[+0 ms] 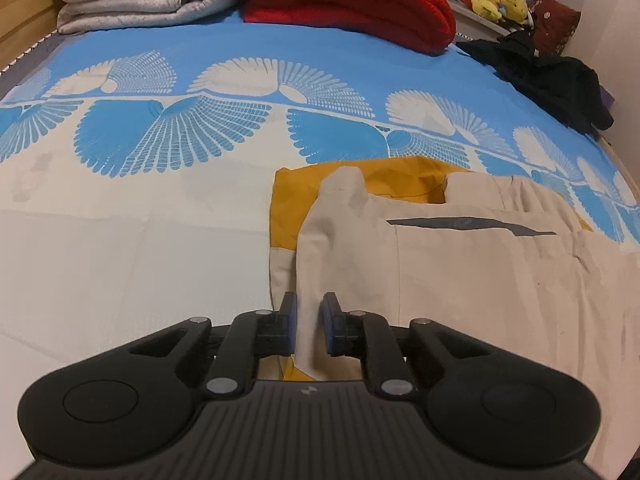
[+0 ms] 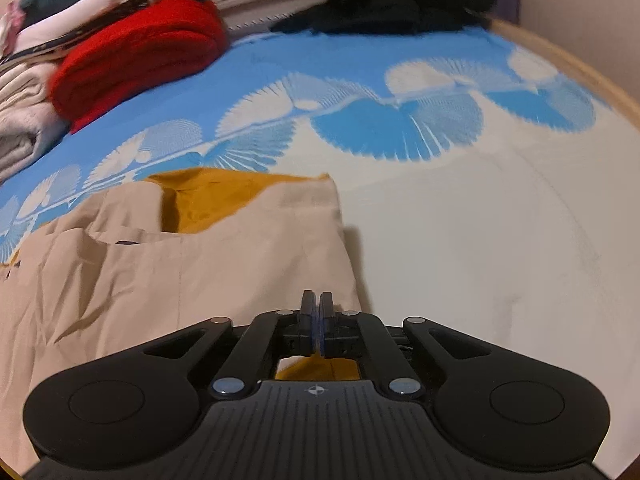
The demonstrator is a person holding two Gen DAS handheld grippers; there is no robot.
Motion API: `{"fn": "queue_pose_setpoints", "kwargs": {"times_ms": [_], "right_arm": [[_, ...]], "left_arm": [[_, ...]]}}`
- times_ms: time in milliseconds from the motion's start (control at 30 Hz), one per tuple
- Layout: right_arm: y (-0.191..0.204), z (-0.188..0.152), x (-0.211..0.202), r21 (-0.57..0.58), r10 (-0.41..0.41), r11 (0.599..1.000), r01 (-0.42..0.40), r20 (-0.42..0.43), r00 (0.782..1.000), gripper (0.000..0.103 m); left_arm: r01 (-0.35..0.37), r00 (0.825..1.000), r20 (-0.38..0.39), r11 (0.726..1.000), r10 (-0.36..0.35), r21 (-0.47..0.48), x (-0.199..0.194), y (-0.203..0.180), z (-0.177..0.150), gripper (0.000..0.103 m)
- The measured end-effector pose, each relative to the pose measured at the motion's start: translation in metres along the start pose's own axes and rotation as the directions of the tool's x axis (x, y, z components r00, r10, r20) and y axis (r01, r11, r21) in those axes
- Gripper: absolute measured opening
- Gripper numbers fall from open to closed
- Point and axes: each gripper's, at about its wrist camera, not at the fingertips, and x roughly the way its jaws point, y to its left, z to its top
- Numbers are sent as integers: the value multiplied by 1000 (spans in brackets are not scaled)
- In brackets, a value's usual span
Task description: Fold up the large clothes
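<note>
Your left gripper [image 1: 309, 312] clamps a raised fold of the beige, mustard-lined jacket [image 1: 460, 264] at lower centre; your right gripper [image 2: 317, 308] pinches its smooth, creased edge on the fan-printed bedsheet [image 2: 460, 240].

Right view blurred; jacket [image 2: 120, 280] cut off at left edge.

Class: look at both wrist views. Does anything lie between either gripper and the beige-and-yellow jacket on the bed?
Nothing visible does. The left gripper already pinches a beige fold of the jacket; the right gripper is shut at its edge.
</note>
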Motion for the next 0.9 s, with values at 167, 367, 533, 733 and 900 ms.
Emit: {"fn": "queue_pose_setpoints", "kwargs": {"times_ms": [167, 367, 533, 733, 900], "right_arm": [[1, -4, 6, 6, -33, 999, 33, -13, 999, 68], [-1, -8, 20, 8, -41, 999, 42, -65, 997, 68], [-2, -8, 22, 10, -32, 999, 33, -71, 997, 65], [3, -8, 16, -35, -23, 999, 21, -49, 999, 40], [-1, -7, 10, -33, -31, 999, 30, -29, 999, 21]], "left_arm": [[-6, 1000, -29, 1000, 5, -12, 4, 1, -1, 25], [-11, 999, -32, 1000, 11, -2, 5, -1, -3, 27], [-22, 999, -35, 1000, 22, 2, 7, -3, -3, 27], [-36, 999, -33, 999, 36, 8, 9, -7, -4, 27], [-40, 999, -32, 999, 40, 6, 9, -7, -5, 27]]}}
